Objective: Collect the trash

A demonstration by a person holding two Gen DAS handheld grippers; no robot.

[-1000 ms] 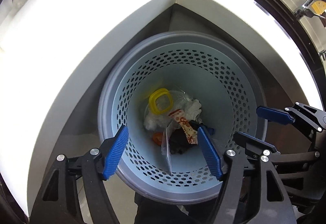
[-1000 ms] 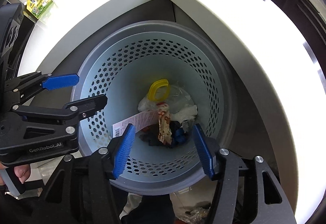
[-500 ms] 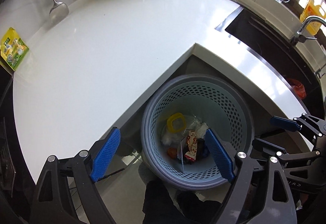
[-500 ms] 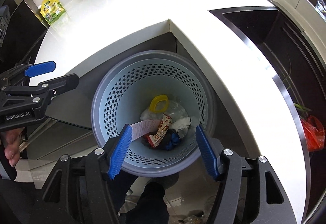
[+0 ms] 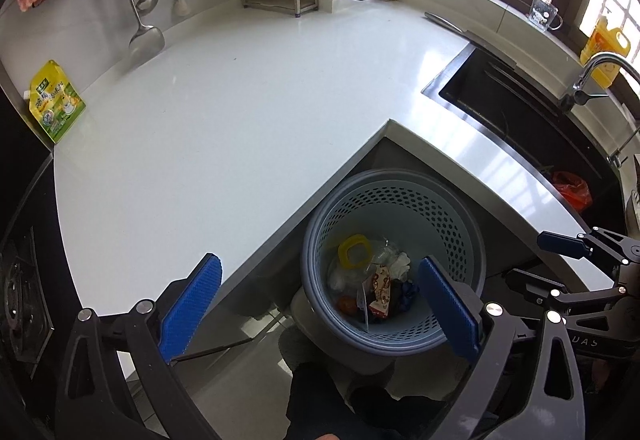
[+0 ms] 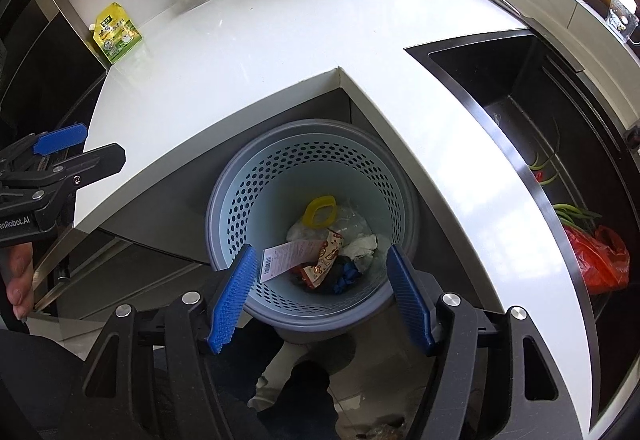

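Note:
A pale blue perforated trash basket stands on the floor in the inner corner of the white counter. It holds a yellow lid, crumpled white tissue, a red snack wrapper, a receipt and dark scraps. My left gripper is open and empty, high above the basket. My right gripper is open and empty, also above it. Each gripper shows at the edge of the other's view.
The white L-shaped counter wraps the basket. A green-yellow pouch leans at its far left. A black sink with a red bag lies right. Ladles, a dish rack and a faucet line the back.
Both grippers have risen well up and away from the basket, so the counter and sink have come into view. Both stayed open and empty.

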